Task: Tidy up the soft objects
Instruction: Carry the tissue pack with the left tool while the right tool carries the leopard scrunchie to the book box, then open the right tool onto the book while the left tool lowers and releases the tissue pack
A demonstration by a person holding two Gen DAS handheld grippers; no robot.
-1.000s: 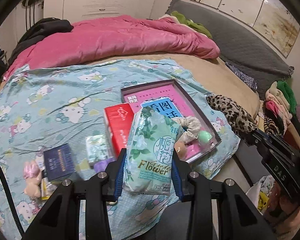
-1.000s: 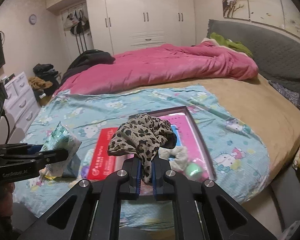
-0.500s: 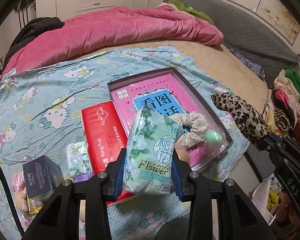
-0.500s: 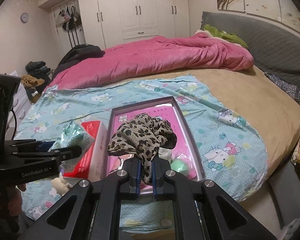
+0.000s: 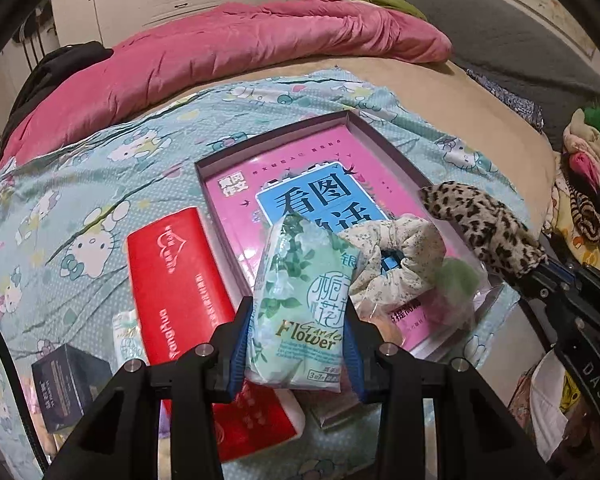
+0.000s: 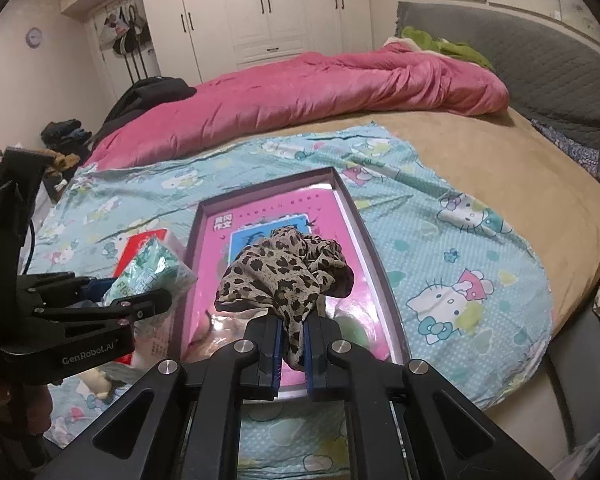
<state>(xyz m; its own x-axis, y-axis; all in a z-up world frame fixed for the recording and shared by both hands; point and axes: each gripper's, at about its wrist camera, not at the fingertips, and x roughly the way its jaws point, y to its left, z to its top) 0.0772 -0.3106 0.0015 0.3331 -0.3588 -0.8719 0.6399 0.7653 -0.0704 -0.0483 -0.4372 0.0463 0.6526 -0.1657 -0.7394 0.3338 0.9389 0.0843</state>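
My left gripper (image 5: 298, 332) is shut on a green "Flower" tissue pack (image 5: 304, 300) and holds it over the near left corner of a shallow purple box (image 5: 364, 128) with a pink book inside. My right gripper (image 6: 290, 334) is shut on a leopard-print scrunchie (image 6: 288, 276), held above the box (image 6: 268, 178); the scrunchie also shows at the right in the left wrist view (image 5: 480, 224). A pale floral scrunchie (image 5: 404, 256) and a green ball (image 5: 458, 276) lie in the box's near end.
A red tissue box (image 5: 180, 280), a small dark box (image 5: 66, 384) and a small green packet (image 5: 128, 336) lie left of the purple box on the Hello Kitty sheet (image 5: 80, 200). A pink duvet (image 6: 300, 92) lies behind. Clothes are piled at the right (image 5: 588, 184).
Both grippers have moved forward and lower toward the purple box, each still holding its item. The tissue pack now overlaps the box's near left corner.
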